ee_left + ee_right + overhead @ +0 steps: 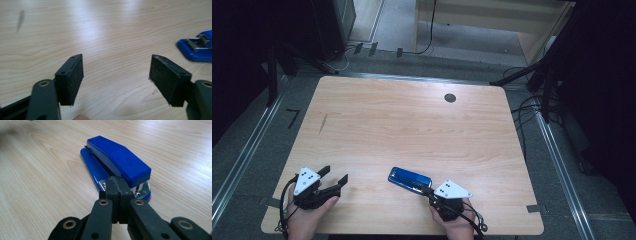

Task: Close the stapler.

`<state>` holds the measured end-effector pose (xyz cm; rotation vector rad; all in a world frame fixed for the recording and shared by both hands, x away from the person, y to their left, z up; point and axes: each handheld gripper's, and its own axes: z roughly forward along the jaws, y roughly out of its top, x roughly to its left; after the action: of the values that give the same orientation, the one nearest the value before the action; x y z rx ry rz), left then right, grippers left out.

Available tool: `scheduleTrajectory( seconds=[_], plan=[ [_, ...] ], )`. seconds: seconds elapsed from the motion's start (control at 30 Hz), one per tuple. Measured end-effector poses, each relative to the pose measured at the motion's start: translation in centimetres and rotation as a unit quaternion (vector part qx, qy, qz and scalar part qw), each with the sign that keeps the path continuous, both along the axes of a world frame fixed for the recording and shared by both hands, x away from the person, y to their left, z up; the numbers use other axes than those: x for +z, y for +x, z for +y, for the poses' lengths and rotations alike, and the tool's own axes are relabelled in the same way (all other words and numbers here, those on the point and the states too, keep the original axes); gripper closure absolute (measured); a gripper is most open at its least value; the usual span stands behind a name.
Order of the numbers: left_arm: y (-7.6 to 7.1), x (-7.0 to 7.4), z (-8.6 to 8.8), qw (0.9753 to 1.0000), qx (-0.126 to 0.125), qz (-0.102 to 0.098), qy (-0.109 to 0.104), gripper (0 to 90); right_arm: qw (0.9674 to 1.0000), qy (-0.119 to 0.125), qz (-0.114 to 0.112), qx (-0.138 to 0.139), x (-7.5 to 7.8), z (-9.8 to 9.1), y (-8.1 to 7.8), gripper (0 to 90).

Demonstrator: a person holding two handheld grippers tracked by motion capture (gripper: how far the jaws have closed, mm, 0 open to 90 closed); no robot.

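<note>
Dim surroundings; overhead glare on table [100,22]; far woodgrain soft

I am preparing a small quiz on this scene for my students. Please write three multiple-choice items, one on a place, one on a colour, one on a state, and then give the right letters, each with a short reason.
1. Where does the stapler lie on the table?
A. at the far edge, beside the dark round hole
B. near the person's edge, just ahead of the right gripper
C. at the left edge, behind the left gripper

2. What colour is the stapler's body?
A. red
B. grey
C. blue

3. How do the jaws of the left gripper stand?
A. wide apart, with bare wood between them
B. pressed together
C. clamped on the stapler

Key: 1 B, the high view shows it in front of the right gripper. 2 C, blue in all views. 3 A, the left gripper view shows the gap.
</note>
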<state>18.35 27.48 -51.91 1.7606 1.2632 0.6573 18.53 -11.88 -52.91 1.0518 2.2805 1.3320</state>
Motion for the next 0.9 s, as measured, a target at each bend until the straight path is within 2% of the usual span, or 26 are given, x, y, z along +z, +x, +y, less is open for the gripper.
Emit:
scheduleTrajectory(
  seconds=[0.1,0.23,0.33,0.7,0.9],
  plan=[
    [0.1,-0.1,1.3,0.9994,0.031,0.008,0.010,23.3,1.0000,-0.001,0.001,-0.008,-0.1,-0.1,0.1,90.0],
    [0.3,-0.2,3.3,0.9976,0.068,0.014,-0.004,20.9,0.9999,0.000,0.001,-0.015,-0.2,-0.2,0.5,90.0],
    [0.4,-0.3,4.1,0.9965,0.081,0.018,-0.015,19.3,0.9998,0.000,0.002,-0.019,-0.3,-0.1,0.8,90.0],
    [0.8,-0.5,4.2,0.9957,0.086,0.030,-0.020,16.5,0.9994,0.005,0.005,-0.033,-0.5,0.1,2.6,90.0],
    [0.7,-0.4,4.0,0.9960,0.084,0.027,-0.010,15.6,0.9991,0.012,0.007,-0.040,-0.5,-0.3,3.3,90.0]
  ],
)
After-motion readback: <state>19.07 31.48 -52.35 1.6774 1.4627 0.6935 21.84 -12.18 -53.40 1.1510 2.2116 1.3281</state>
